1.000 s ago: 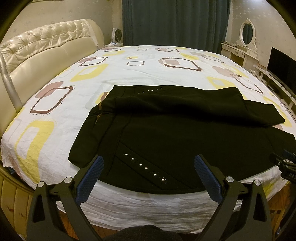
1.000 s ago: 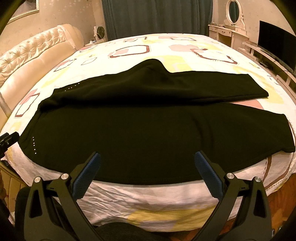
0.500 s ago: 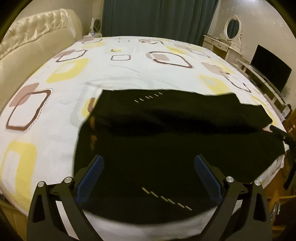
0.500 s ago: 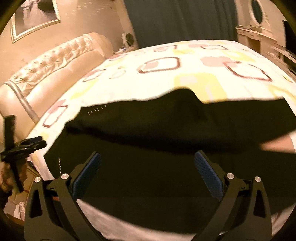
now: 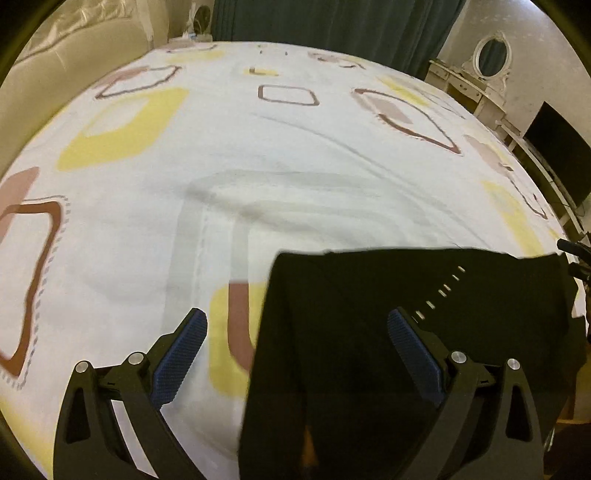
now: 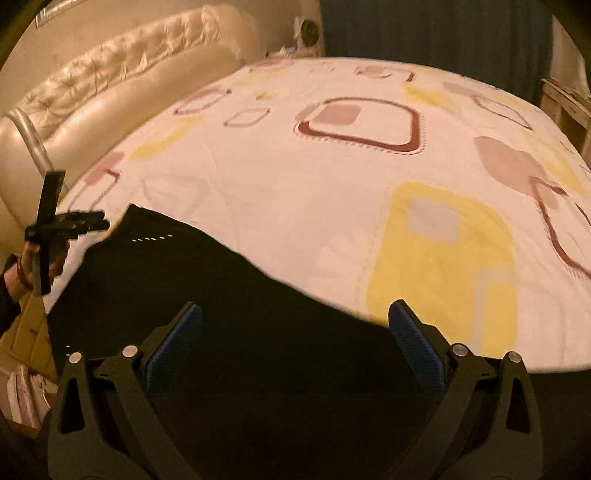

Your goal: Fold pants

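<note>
Black pants (image 5: 388,332) with a row of small silver studs lie on the patterned bed sheet (image 5: 258,166). My left gripper (image 5: 297,349) is open, low over the pants' upper left corner, with the left finger over bare sheet. My right gripper (image 6: 295,341) is open over the pants (image 6: 221,314), near their far edge. The left gripper (image 6: 70,223) shows at the left of the right wrist view, beside the studded corner.
A cream tufted headboard (image 6: 110,92) runs along the left. Dark curtains (image 5: 332,22) hang behind the bed. A white dressing table with an oval mirror (image 5: 491,59) and a dark TV screen (image 5: 554,147) stand at the right.
Both grippers have moved forward over the bed and come lower over the pants. The left view has swung toward the pants' left corner, the right view toward the headboard side.
</note>
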Motion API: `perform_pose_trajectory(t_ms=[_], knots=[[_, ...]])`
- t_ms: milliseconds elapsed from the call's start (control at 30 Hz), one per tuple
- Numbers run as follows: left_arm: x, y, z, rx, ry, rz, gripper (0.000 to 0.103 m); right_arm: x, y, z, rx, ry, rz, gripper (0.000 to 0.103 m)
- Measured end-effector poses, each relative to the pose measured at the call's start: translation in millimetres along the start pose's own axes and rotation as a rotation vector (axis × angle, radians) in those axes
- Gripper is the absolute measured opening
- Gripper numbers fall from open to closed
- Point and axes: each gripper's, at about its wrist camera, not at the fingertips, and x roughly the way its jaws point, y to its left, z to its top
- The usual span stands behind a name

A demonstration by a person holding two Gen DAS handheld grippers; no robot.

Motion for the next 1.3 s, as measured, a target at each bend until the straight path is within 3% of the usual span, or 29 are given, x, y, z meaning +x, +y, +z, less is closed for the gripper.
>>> perform_pose_trajectory(t_ms=[167, 233, 267, 300, 333, 367, 400, 433, 467, 533, 600, 667, 800, 967, 1133, 1300], knots=[[23, 11, 11, 0.008, 0.039, -0.018, 0.097, 38, -11, 16, -0.046, 0.113, 0.038, 0.099], [29, 13, 13, 0.022, 0.057, -0.025, 0.096, 49, -13, 17, -0.056, 0.166, 0.068, 0.082], [31, 12, 14, 0.035, 0.055, -0.015, 0.087, 57, -13, 16, -0.063, 0.207, 0.087, 0.064], [31, 11, 15, 0.045, 0.048, 0.004, 0.073, 61, -13, 15, -0.07, 0.234, 0.098, 0.05], [32, 11, 16, 0.046, 0.05, 0.002, 0.069, 64, -12, 13, -0.085, 0.258, 0.096, 0.046], [31, 10, 17, 0.045, 0.054, -0.019, 0.055, 69, -7, 10, -0.11, 0.279, 0.08, 0.041], [32, 8, 19, 0.049, 0.06, -0.047, 0.036, 70, -6, 9, -0.123, 0.286, 0.075, 0.037], [32, 5, 20, 0.056, 0.076, -0.079, 0.033, 69, -5, 8, -0.123, 0.288, 0.08, 0.031], [31, 2, 20, 0.065, 0.079, -0.065, 0.032, 68, -4, 9, -0.115, 0.293, 0.094, 0.01], [28, -1, 21, 0.086, 0.082, -0.042, 0.025, 63, -1, 9, -0.125, 0.289, 0.077, 0.008], [18, 3, 25, 0.055, 0.063, -0.067, 0.008, 52, 6, 11, -0.154, 0.255, 0.037, 0.008], [3, 7, 29, 0.009, 0.027, -0.101, 0.007, 36, 9, 16, -0.143, 0.191, 0.023, 0.008], [-40, -1, 20, 0.013, -0.048, -0.121, 0.007, -6, 32, 13, -0.185, 0.063, -0.037, 0.008], [-87, -5, -2, -0.022, -0.117, -0.165, 0.006, -57, 72, -22, -0.245, -0.066, -0.101, 0.008], [-127, -14, -41, -0.036, -0.14, -0.183, 0.006, -84, 106, -75, -0.302, -0.106, -0.152, 0.008], [-154, -12, -88, -0.08, -0.138, -0.183, 0.006, -93, 133, -132, -0.334, -0.084, -0.153, 0.008]])
